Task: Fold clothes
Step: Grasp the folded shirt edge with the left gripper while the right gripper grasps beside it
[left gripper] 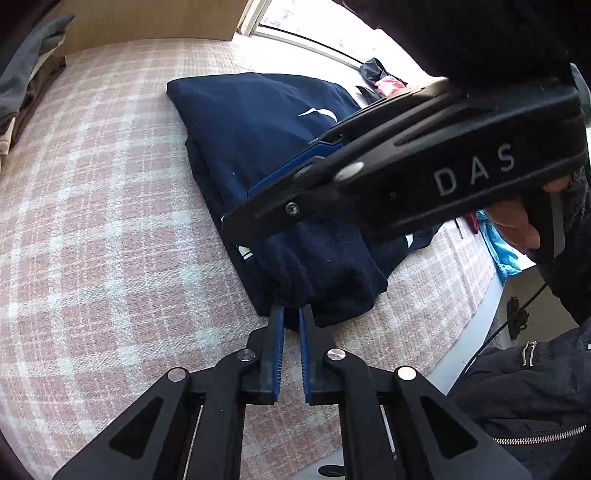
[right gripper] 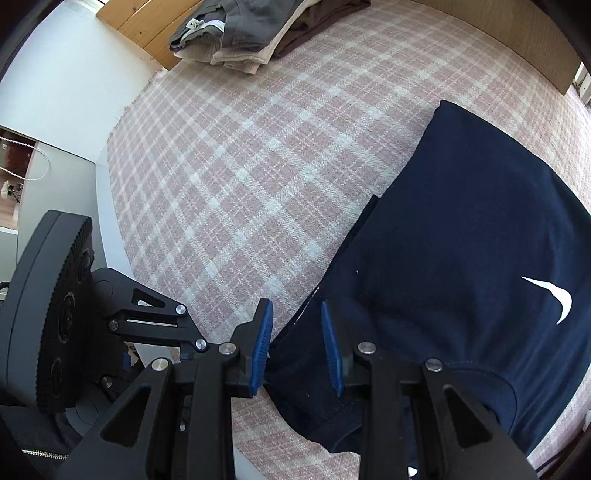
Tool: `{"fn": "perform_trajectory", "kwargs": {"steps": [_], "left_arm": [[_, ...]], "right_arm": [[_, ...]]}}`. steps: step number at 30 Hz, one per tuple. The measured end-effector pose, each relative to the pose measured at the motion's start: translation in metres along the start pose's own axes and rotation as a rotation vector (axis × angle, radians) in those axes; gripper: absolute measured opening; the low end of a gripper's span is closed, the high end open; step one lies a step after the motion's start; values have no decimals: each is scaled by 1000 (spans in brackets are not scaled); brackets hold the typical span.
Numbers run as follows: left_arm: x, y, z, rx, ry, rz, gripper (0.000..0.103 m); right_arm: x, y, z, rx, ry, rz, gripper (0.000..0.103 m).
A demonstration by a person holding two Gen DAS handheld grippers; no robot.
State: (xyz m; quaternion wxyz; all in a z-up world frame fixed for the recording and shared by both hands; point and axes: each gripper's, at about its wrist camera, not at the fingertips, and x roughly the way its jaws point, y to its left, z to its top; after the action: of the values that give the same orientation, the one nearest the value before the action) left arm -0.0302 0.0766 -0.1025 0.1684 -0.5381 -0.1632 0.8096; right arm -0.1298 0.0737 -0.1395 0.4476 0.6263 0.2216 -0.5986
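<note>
Black linkage arms of the left gripper (left gripper: 291, 314) fill the bottom of the left wrist view, its blue-padded fingers (left gripper: 276, 332) drawn close with a narrow gap, their tips at the near hem of a navy sweatshirt (left gripper: 258, 122); whether they pinch cloth I cannot tell. That garment lies folded on a pink-and-white plaid bed cover (left gripper: 92, 221), a white swoosh logo (left gripper: 319, 112) facing up. Crossing above it is the right gripper (left gripper: 240, 218), held by a hand (left gripper: 517, 225).

From the right wrist view, the right gripper (right gripper: 297, 343) has its fingers (right gripper: 263, 343) spread, one over the cover, the other over the sweatshirt's edge. A pile of folded clothes (right gripper: 251, 33) sits at the far corner by the wooden headboard (right gripper: 140, 26).
</note>
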Motion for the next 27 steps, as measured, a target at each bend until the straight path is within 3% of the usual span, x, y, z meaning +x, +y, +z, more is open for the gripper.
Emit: {"fn": "perform_trajectory", "kwargs": {"steps": [7,9,13,17,20,22,24,25,27], "left_arm": [[-20,-8,-3,39,-51,-35,2],[-23,-8,-4,37,-52,-42,2],[-27,-7,-9,30,-46,-53,0],[-35,-6,-20,36,-37,-51,0],[-34,2,-15,1,-52,2,0],[-35,11,-11,-33,-55,4,5],[-35,16,-9,-47,-48,-17,28],[-33,17,-8,-46,-49,-29,32],[-29,20,-5,-50,-45,-62,31]], "right_arm": [[4,-6,-3,18,19,-46,26],[6,-11,-3,28,15,-45,14],[10,-21,-4,47,5,-45,8],[5,-28,-9,64,-13,-42,6],[1,-27,-11,64,-16,-37,6],[-4,-23,-13,66,-20,-30,6],[-10,-17,-17,67,-26,-23,6],[-11,-12,-15,67,-29,-25,6],[-14,-5,-12,65,-33,-29,6]]}}
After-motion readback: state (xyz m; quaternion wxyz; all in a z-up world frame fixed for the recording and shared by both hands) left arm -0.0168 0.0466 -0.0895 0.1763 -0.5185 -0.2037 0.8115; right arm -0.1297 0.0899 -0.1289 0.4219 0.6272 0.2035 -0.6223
